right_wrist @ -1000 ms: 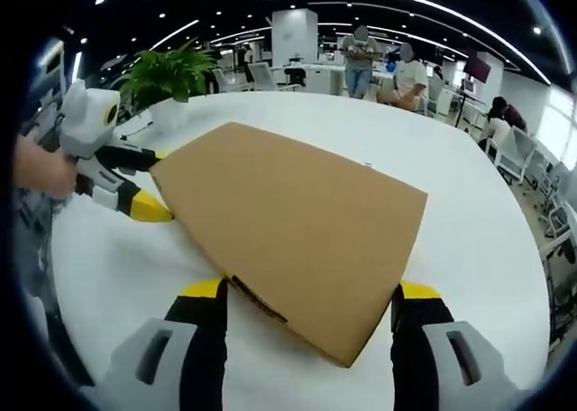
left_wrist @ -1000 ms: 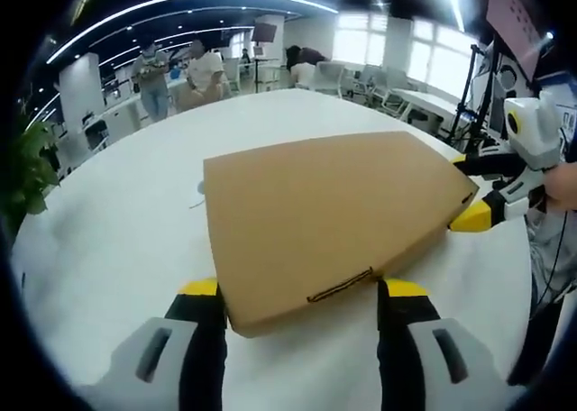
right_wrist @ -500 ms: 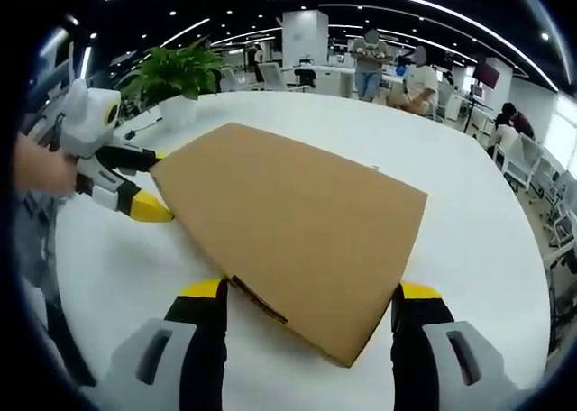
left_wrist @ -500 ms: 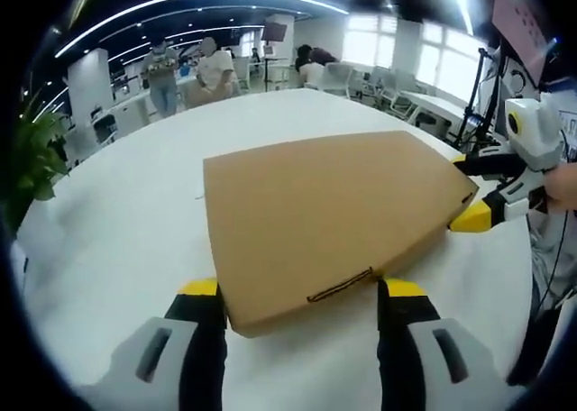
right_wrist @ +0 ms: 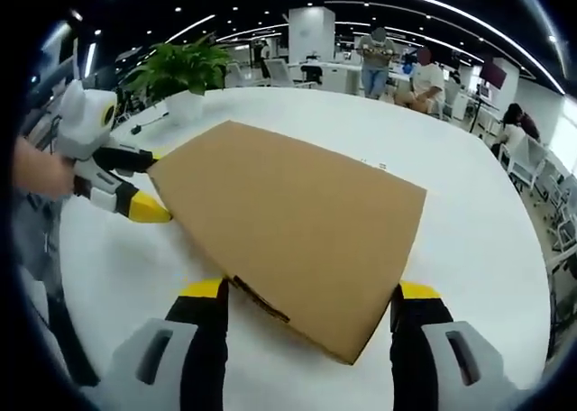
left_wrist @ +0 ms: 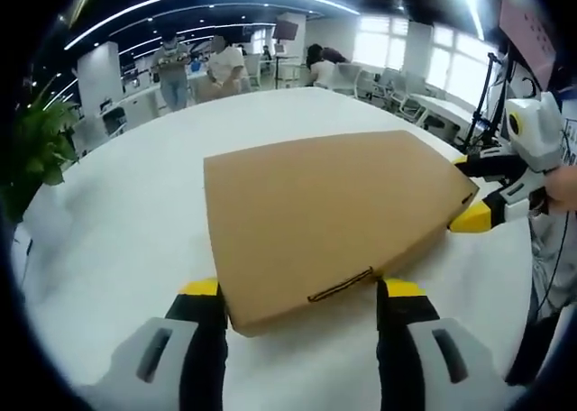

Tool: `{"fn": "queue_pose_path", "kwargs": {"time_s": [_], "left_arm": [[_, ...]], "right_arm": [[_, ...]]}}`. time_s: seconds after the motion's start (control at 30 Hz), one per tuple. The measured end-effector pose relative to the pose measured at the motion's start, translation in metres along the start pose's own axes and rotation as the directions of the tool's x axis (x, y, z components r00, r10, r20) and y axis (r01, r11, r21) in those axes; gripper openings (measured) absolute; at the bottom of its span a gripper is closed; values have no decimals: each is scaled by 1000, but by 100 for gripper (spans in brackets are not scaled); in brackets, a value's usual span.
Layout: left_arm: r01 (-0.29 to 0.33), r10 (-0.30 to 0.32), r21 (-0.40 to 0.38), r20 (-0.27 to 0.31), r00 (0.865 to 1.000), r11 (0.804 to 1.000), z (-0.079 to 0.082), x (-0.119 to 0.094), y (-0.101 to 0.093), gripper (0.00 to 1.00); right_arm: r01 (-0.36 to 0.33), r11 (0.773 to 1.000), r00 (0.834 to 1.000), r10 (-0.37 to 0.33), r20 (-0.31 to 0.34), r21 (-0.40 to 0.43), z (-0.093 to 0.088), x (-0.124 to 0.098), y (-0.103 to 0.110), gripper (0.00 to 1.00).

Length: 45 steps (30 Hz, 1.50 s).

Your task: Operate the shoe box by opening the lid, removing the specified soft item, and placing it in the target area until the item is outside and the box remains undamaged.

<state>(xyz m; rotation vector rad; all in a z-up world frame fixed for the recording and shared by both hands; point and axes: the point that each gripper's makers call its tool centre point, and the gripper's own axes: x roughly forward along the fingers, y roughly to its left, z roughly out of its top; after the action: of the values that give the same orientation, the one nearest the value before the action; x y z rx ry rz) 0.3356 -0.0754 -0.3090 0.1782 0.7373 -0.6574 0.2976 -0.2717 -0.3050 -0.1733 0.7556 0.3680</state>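
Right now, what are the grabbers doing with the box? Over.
Left gripper and right gripper open, jaws on either side of opposite ends of the shoe box. Lid shut, item unseen. Nothing in the way on white table.

- The left gripper view is taken low over the white tabletop point(left_wrist: 117, 240), close to one end of the brown shoe box point(left_wrist: 325, 213), between the jaws of the left claw point(left_wrist: 302, 294).
- It is faced along the lid toward the right claw point(left_wrist: 473, 195) at the far corner.
- The right gripper view is taken equally near, from the opposite end, between the jaws of the right claw point(right_wrist: 311, 296).
- The left claw point(right_wrist: 144, 186) is seen at its left.
- The shoe box point(right_wrist: 297, 222) and the tabletop point(right_wrist: 469, 240) are shared by both views.
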Motion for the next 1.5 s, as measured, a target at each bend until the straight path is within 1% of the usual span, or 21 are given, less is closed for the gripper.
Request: {"fn": "queue_pose_path", "kwargs": {"time_s": [0.13, 0.23, 0.27, 0.3, 0.47, 0.63, 0.73, 0.87, 1.13, 1.2, 1.27, 1.37, 1.5], "left_arm": [[-15, 15, -9, 6, 1000, 1000, -4, -3, -2, 67], [-18, 18, -13, 4, 1000, 1000, -4, -4, -2, 67], [-18, 18, -14, 3, 1000, 1000, -4, -5, -2, 67], [-19, 19, -14, 3, 1000, 1000, -4, -5, -2, 67], [-22, 22, -18, 1, 1000, 1000, -5, -6, -2, 66], [-23, 23, -19, -2, 1000, 1000, -7, -9, -2, 65], [-23, 23, -8, -10, 1000, 1000, -9, -11, -1, 64], [-28, 28, -11, -11, 1000, 1000, -10, -11, -1, 65], [-40, 40, -29, 10, 999, 999, -16, -18, -3, 64], [-45, 46, -36, 17, 999, 998, -17, -18, -4, 64], [-47, 48, -43, 17, 999, 998, -19, -20, -5, 64], [-52, 53, -50, 22, 998, 997, -21, -23, -6, 64], [-54, 55, -54, 14, 998, 997, -23, -25, -7, 64]], "right_arm": [[-4, 1000, 1000, 4, 11, -8, -1, -1, 2, 73], [6, 1000, 1000, -6, 16, -13, -2, -1, 4, 73], [18, 1000, 1000, -18, 12, -22, -1, 0, 5, 75], [30, 999, 999, -30, -12, -25, 0, 1, 4, 75], [11, 1000, 1000, -11, -6, -21, -1, -1, 3, 74], [13, 1000, 1000, -13, 9, -27, -2, -2, 7, 74], [12, 999, 1000, -12, 7, -30, -2, -1, 7, 74], [10, 1000, 1000, -9, 6, -29, -3, -3, 8, 74], [0, 999, 1000, 0, 9, -38, -4, -4, 11, 74], [-1, 999, 1000, 1, 18, -42, -6, -5, 13, 74], [-6, 999, 1000, 7, 27, -46, -7, -6, 14, 73], [-11, 999, 1000, 12, 18, -51, -7, -7, 16, 73], [-16, 998, 1000, 17, 17, -55, -8, -8, 17, 73]]}}
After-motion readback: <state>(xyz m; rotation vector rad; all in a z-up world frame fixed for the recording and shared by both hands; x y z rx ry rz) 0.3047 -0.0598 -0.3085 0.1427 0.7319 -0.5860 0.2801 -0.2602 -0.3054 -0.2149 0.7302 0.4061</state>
